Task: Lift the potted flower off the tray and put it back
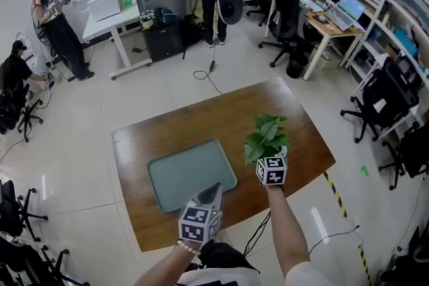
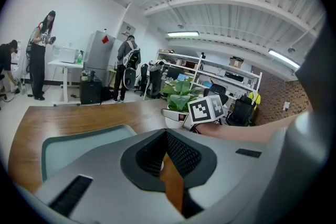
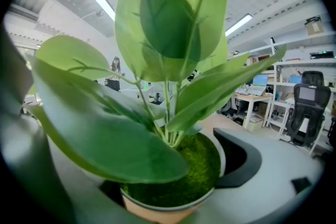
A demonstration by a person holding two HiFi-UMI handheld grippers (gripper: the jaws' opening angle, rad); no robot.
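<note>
The potted flower (image 1: 267, 136), broad green leaves in a pale pot, sits between the jaws of my right gripper (image 1: 269, 159), which is shut on the pot (image 3: 173, 204). It is over bare wood to the right of the grey-green tray (image 1: 191, 174), off the tray. In the right gripper view its leaves (image 3: 168, 60) and moss fill the picture. My left gripper (image 1: 213, 192) is at the tray's near edge with its jaws together and nothing in them. The left gripper view shows the tray (image 2: 79, 139) at left and the flower (image 2: 181, 93) with the right gripper's marker cube (image 2: 206, 109) ahead.
The wooden table (image 1: 201, 120) stands on a white tiled floor. A yellow-and-black tape strip (image 1: 335, 194) runs along its right side. Behind are desks, office chairs (image 1: 285, 17), a cable on the floor and several people.
</note>
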